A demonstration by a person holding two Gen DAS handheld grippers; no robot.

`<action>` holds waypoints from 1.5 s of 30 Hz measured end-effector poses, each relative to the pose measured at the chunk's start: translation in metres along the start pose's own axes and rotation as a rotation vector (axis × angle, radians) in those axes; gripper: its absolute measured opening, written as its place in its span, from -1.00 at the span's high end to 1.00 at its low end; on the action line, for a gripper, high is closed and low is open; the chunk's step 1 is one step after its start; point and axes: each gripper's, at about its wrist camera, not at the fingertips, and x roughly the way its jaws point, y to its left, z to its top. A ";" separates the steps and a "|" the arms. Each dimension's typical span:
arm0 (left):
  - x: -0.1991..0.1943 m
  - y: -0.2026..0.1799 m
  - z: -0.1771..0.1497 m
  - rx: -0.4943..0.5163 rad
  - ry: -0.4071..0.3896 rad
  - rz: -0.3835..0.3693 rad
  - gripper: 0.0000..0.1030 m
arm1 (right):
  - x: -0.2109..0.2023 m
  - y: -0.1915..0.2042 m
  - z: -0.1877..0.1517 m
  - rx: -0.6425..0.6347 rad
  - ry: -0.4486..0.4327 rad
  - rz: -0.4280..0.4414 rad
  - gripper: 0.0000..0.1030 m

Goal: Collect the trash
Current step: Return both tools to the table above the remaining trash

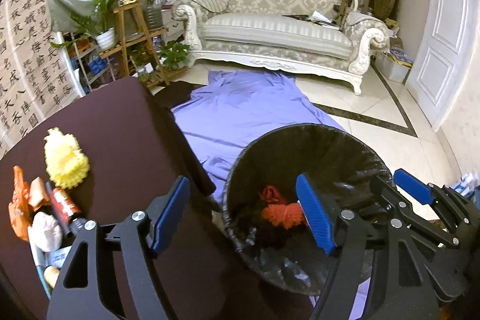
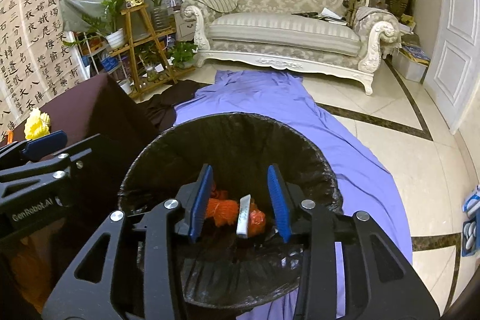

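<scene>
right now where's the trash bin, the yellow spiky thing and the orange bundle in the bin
trash bin (image 2: 180, 128): right wrist view, far rim of the black liner
yellow spiky thing (image 1: 64, 158): left wrist view, middle of its body, on the dark table
orange bundle (image 1: 282, 215): left wrist view, middle of the bundle inside the bin

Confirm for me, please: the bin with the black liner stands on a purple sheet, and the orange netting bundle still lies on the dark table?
Not quite. The orange netting bundle already lies inside the bin, as the right wrist view shows; the purple sheet part is right.
</scene>
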 end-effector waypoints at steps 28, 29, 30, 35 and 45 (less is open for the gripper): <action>-0.086 0.135 -0.068 -0.239 -0.004 0.244 -0.40 | -0.043 0.137 -0.019 -0.194 0.004 0.203 0.10; -0.087 0.142 -0.074 -0.247 0.001 0.248 -0.40 | -0.042 0.145 -0.019 -0.202 0.006 0.209 0.10; -0.088 0.147 -0.079 -0.253 0.006 0.251 -0.40 | -0.043 0.149 -0.020 -0.208 0.008 0.215 0.10; -0.085 0.156 -0.088 -0.254 0.029 0.263 -0.40 | -0.041 0.164 -0.024 -0.234 0.022 0.232 0.10; -0.079 0.166 -0.096 -0.258 0.056 0.237 -0.06 | -0.037 0.180 -0.027 -0.252 0.041 0.246 0.10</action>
